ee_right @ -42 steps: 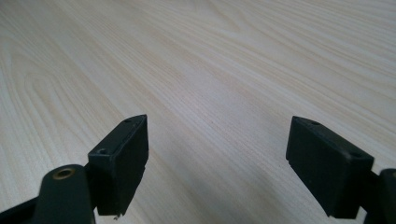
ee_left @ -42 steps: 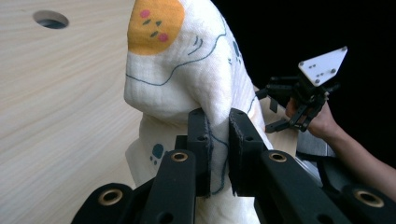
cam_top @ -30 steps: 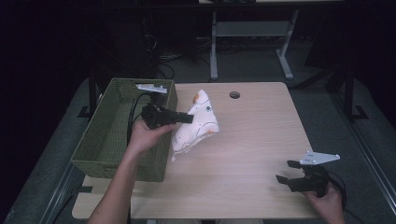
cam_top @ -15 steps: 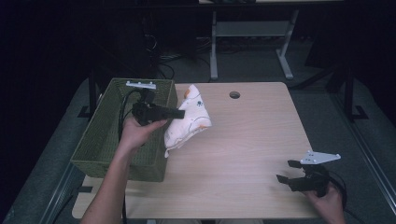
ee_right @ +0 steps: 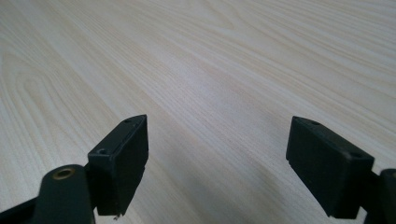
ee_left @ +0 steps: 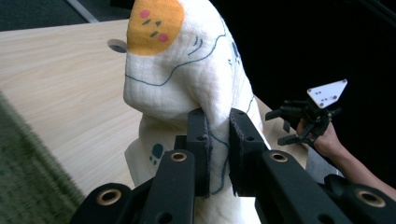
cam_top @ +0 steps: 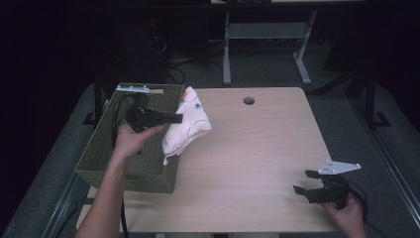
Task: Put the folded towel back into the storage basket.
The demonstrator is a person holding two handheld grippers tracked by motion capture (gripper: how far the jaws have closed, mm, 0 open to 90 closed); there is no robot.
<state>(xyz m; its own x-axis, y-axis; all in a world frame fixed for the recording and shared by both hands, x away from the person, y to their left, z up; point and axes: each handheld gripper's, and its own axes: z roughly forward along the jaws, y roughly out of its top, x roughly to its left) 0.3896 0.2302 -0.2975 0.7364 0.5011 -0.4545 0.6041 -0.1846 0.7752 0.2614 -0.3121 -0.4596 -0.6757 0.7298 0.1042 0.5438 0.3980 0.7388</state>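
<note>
Left claw [cam_top: 177,118] clamps my printed white cloth [cam_top: 188,126] beside the green basket [cam_top: 99,158]; right claw [cam_top: 308,182] rests spread apart above the table [cam_top: 257,148].

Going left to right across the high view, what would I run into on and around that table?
Green woven basket → left gripper → white printed cloth held in its fingers → round hole in the tabletop → right gripper, open above the wood.
</note>
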